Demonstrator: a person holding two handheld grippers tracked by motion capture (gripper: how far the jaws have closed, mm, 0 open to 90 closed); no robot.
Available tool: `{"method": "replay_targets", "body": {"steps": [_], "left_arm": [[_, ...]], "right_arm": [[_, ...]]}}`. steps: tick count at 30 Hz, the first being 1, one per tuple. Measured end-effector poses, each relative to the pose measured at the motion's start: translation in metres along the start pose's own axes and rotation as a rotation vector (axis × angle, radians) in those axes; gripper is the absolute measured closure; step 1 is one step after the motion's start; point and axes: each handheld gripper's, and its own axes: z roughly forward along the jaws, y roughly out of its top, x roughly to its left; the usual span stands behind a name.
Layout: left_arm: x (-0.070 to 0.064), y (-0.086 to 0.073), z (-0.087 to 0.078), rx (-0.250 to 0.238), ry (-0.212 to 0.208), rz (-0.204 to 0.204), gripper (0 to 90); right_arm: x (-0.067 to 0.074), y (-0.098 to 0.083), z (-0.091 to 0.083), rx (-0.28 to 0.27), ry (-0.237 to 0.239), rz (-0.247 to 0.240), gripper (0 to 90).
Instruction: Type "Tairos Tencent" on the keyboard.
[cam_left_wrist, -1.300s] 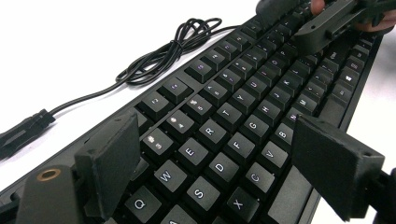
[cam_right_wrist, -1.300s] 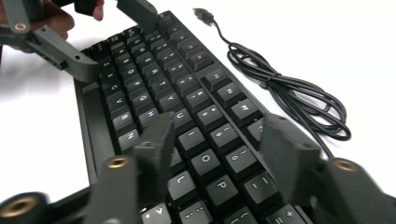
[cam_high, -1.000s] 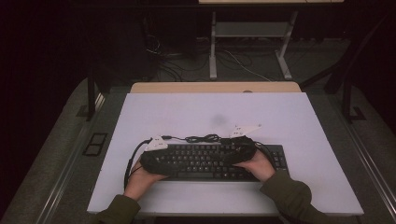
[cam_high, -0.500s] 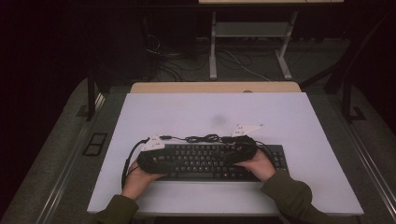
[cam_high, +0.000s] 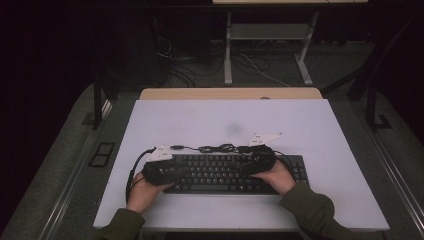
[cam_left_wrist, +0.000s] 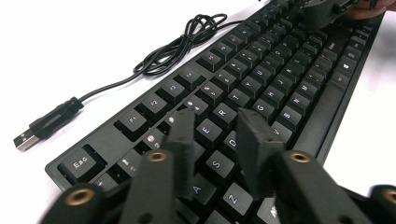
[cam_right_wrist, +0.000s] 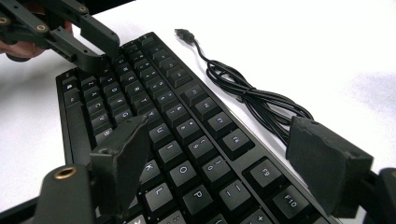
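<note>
Since the earlier frame the left gripper (cam_left_wrist: 212, 135) has narrowed its jaws above the left-hand letter keys; nothing sits between them, so they remain apart. Jaws of the right gripper (cam_right_wrist: 233, 158) stand wide over the keyboard (cam_high: 225, 172), which lies near the front edge of the white table (cam_high: 320, 125). Rigid and probably fairly light, it is best taken by its two short ends; its cable (cam_left_wrist: 173, 46) trails loose. Beyond the table, the dim room is hard to read.
</note>
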Motion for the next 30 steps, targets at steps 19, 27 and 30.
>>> {"method": "replay_targets", "body": {"steps": [19,27,30], "left_arm": [[0.000,-0.001,0.006,0.047,-0.049,0.000,89.2],[0.000,-0.003,0.010,0.063,-0.047,0.000,89.2],[0.000,-0.004,0.011,0.069,-0.048,-0.002,89.1]], "right_arm": [[0.001,0.000,0.001,0.004,-0.004,0.002,21.6],[0.001,-0.001,0.002,0.009,-0.002,0.002,21.8],[0.001,-0.001,0.002,0.011,-0.004,0.001,21.8]]}}
